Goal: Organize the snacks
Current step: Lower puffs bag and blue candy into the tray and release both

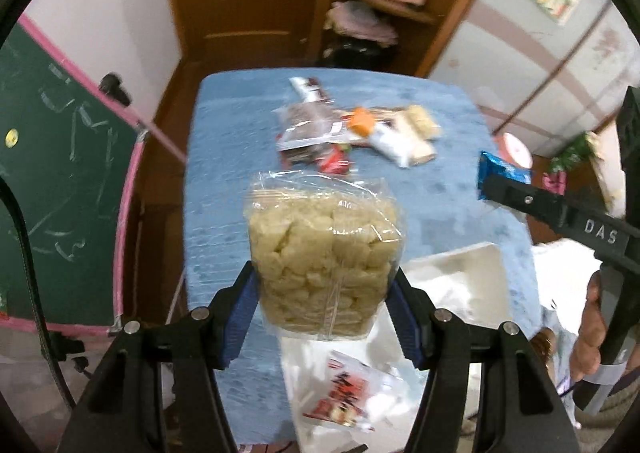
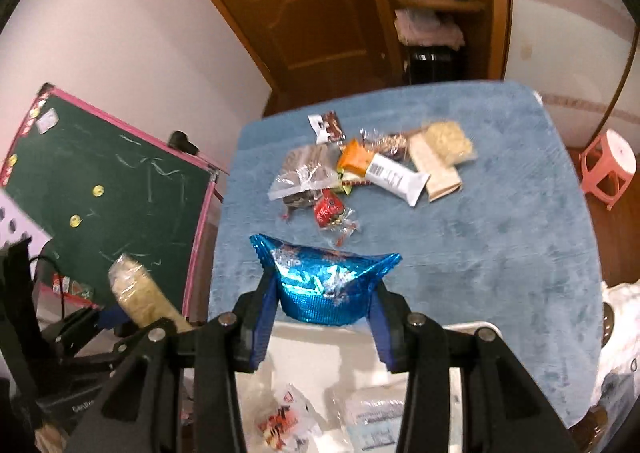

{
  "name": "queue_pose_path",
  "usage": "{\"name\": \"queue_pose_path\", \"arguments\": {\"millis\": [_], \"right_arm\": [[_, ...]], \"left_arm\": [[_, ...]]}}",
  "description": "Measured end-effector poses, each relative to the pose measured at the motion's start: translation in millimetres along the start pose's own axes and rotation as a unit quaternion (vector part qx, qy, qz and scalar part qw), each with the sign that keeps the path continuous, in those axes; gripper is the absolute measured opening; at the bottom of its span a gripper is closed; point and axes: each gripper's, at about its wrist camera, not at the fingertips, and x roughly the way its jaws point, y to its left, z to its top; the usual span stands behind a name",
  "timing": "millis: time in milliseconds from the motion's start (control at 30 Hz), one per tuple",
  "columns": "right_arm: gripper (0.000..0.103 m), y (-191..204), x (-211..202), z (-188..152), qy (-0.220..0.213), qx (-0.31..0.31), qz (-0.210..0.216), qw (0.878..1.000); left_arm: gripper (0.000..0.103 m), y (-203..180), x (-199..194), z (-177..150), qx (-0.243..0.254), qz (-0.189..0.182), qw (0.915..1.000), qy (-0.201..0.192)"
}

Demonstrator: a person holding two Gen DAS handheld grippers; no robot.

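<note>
above the white box (image 1: 460, 269) | left gripper (image 1: 324, 293) pinching puff bag (image 1: 324, 253), long axis upright | right gripper (image 2: 324, 309) pinching blue packet (image 2: 324, 277) | box just below both, right nearer its middle | snack pile (image 2: 372, 169) far on blue table (image 2: 500, 233)

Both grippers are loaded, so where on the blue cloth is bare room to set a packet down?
Bare blue cloth lies right of the snack pile, out to the right edge, and between pile and white tray. The far middle is crowded.
</note>
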Motion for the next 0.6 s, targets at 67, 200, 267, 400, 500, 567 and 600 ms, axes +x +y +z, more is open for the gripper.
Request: {"name": "queue_pose_path", "arguments": {"millis": [67, 200, 267, 400, 500, 567, 600], "right_arm": [[0.043, 4, -16, -11, -0.010, -0.013, -0.003, 1.000], [0.043, 6, -33, -32, -0.018, -0.041, -0.011, 0.999], [0.043, 4, -35, -44, -0.013, -0.054, -0.015, 0.998], [0.044, -2, -29, -67, 0.012, -0.058, -0.018, 0.998], [0.044, -8, -17, -82, 0.042, -0.047, -0.021, 0.998], [0.045, -12, -8, -91, 0.063, -0.038, -0.024, 0.997], [0.045, -13, -2, -96, 0.074, -0.036, -0.025, 0.996]], "left_arm": [[0.060, -14, -8, -7, 0.018, -0.012, 0.9998, -0.002], [0.060, -38, -7, -24, 0.054, -0.029, 0.9980, 0.014], [0.060, -44, 0, -30, 0.063, -0.031, 0.9971, 0.028], [0.060, -54, 22, -42, 0.080, -0.024, 0.9946, 0.063], [0.060, -57, 34, -51, 0.081, -0.023, 0.9928, 0.085], [0.060, -59, 41, -56, 0.083, -0.026, 0.9912, 0.099], [0.060, -60, 44, -59, 0.085, -0.026, 0.9904, 0.106]]}}
